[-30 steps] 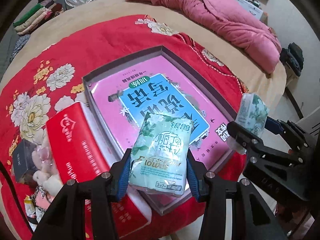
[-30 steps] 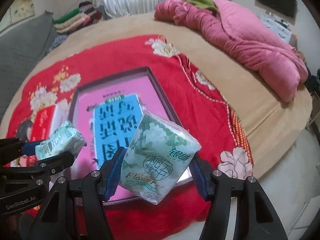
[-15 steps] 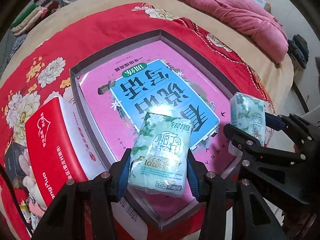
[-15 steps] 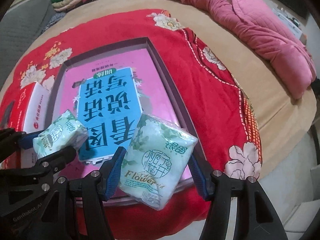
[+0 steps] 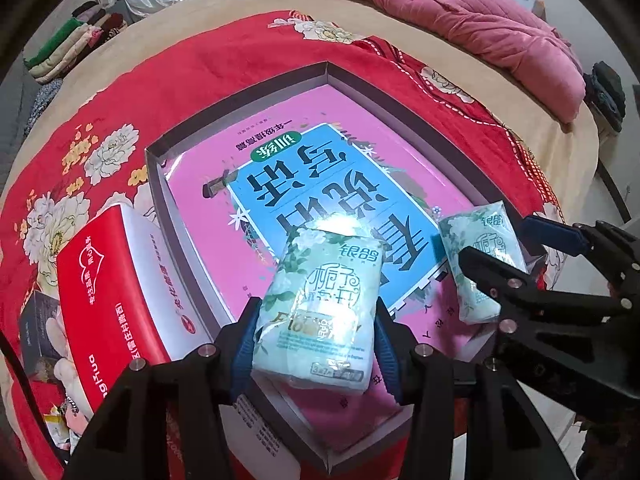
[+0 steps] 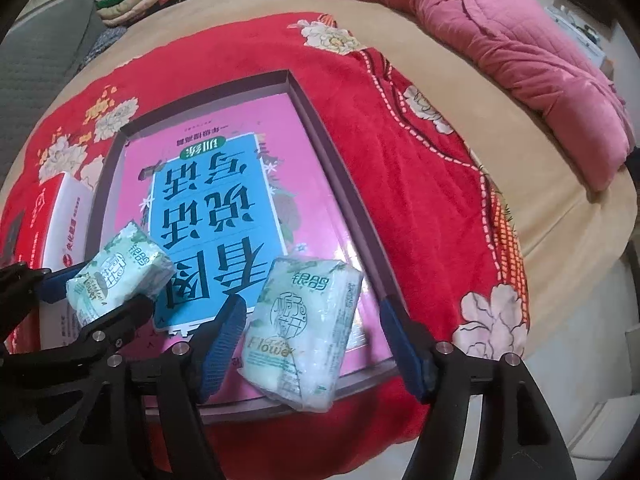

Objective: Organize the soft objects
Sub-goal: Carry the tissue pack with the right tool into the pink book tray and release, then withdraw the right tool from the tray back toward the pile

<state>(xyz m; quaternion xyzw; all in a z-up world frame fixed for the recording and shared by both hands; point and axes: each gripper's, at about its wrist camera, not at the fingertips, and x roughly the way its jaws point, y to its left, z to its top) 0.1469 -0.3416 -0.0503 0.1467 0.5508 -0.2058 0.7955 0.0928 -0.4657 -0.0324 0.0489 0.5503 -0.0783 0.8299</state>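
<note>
Tissue pack (image 6: 304, 328) loose btwn opening right jaws; left jaws clamp other pack (image 5: 320, 304).

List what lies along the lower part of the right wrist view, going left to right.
Red tissue box → tissue pack in the left gripper → tissue pack between the opening right gripper's fingers → red floral blanket.
</note>
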